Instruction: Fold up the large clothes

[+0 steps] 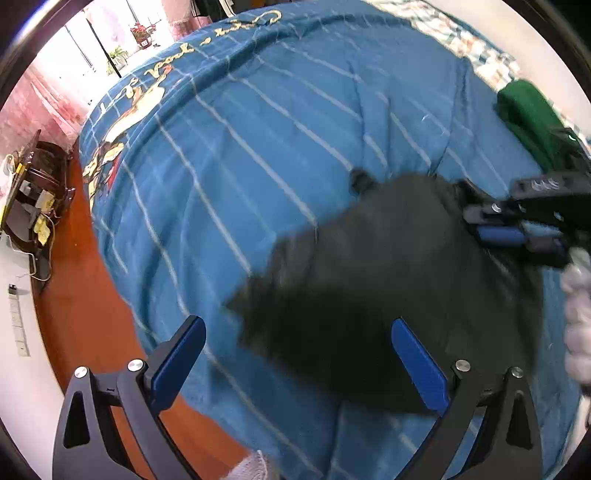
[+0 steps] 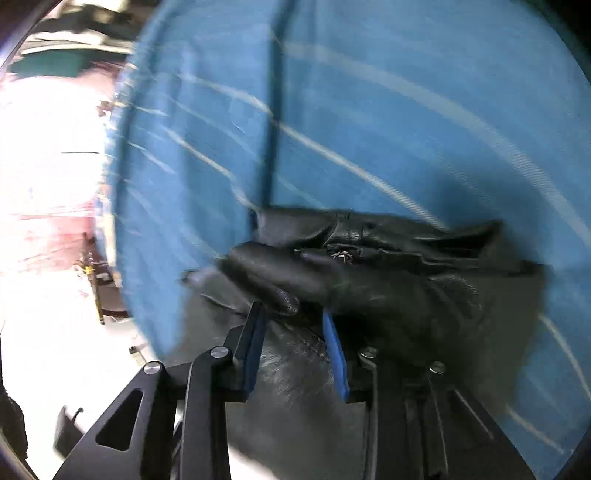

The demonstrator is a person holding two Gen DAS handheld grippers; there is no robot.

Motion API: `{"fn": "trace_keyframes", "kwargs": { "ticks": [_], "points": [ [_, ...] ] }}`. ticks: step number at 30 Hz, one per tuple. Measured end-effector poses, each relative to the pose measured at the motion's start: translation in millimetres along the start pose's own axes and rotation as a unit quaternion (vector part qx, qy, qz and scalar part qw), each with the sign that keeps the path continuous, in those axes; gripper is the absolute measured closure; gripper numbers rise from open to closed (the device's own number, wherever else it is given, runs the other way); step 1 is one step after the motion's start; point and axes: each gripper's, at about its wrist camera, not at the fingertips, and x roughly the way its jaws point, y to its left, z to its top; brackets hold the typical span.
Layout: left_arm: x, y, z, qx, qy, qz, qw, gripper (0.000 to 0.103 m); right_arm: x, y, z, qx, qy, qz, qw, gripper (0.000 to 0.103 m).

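A black leather-like garment (image 1: pixel 369 266) lies bunched on a blue bed cover with white stripes (image 1: pixel 258 147). My left gripper (image 1: pixel 299 332) is open and empty, its blue-padded fingers wide apart above the garment's near edge. My right gripper (image 2: pixel 293 314) is narrowly open with a fold of the black garment (image 2: pixel 369 266) lying between its fingers; both frames are blurred by motion. In the left wrist view the right gripper (image 1: pixel 480 225) sits at the garment's far right edge.
A folded green garment (image 1: pixel 528 118) lies on the bed at the far right. An orange floor (image 1: pixel 85 314) and a dark wooden stand with papers (image 1: pixel 33 199) are left of the bed. Potted plants (image 1: pixel 140 35) stand by a bright window.
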Motion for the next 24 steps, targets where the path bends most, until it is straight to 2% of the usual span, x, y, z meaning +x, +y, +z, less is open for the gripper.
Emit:
{"fn": "trace_keyframes", "kwargs": {
  "ticks": [3,4,5,6,7,8,10,12,14,16,17,18,19,22,24],
  "points": [
    [-3,11,-8,-0.018,0.012,-0.006,0.9997,0.000,-11,7,1,-0.018,0.016,0.007,1.000,0.070],
    [-3,17,-13,-0.033,0.019,-0.016,0.9992,0.000,-21,4,-3,-0.015,0.015,0.019,1.000,0.069],
    [-4,22,-16,-0.049,0.025,-0.026,0.9982,0.000,-40,-3,-11,-0.010,0.006,0.047,0.999,0.063],
    [-4,30,-22,-0.078,0.032,-0.044,0.9955,0.000,-56,-9,-18,-0.005,-0.007,0.076,0.997,0.054],
    [-4,35,-25,-0.101,0.035,-0.062,0.9923,0.000,-71,-19,-27,0.000,-0.027,0.092,0.995,0.031],
    [-2,40,-29,-0.134,0.039,-0.087,0.9864,0.000,-86,-29,-36,0.003,-0.054,0.098,0.994,0.016],
    [9,45,-34,-0.180,0.051,-0.127,0.9741,0.001,-114,-51,-58,0.008,-0.106,0.090,0.990,0.016],
    [27,46,-33,-0.225,0.063,-0.166,0.9581,0.001,-120,-70,-74,0.006,-0.107,0.061,0.992,0.016],
    [39,43,-29,-0.254,0.053,-0.183,0.9483,0.002,-118,-93,-87,0.005,-0.100,0.054,0.993,0.016],
    [44,43,-25,-0.272,0.034,-0.173,0.9461,0.042,-110,-125,-96,0.027,-0.085,0.084,0.992,0.016],
    [46,44,-25,-0.280,0.028,-0.169,0.9448,0.047,-103,-139,-98,0.040,-0.078,0.101,0.991,0.016],
    [44,46,-25,-0.286,0.020,-0.172,0.9426,0.065,-93,-148,-99,0.048,-0.068,0.113,0.990,0.016],
    [42,49,-27,-0.290,0.011,-0.181,0.9397,0.074,-82,-154,-97,0.052,-0.062,0.117,0.990,0.016],
    [38,55,-33,-0.293,0.007,-0.194,0.9363,0.077,-40,-171,-90,0.058,-0.029,0.175,0.982,0.016],
    [40,60,-37,-0.293,0.010,-0.203,0.9343,0.076,-19,-168,-84,0.045,-0.017,0.217,0.975,0.014]
  ]
}}
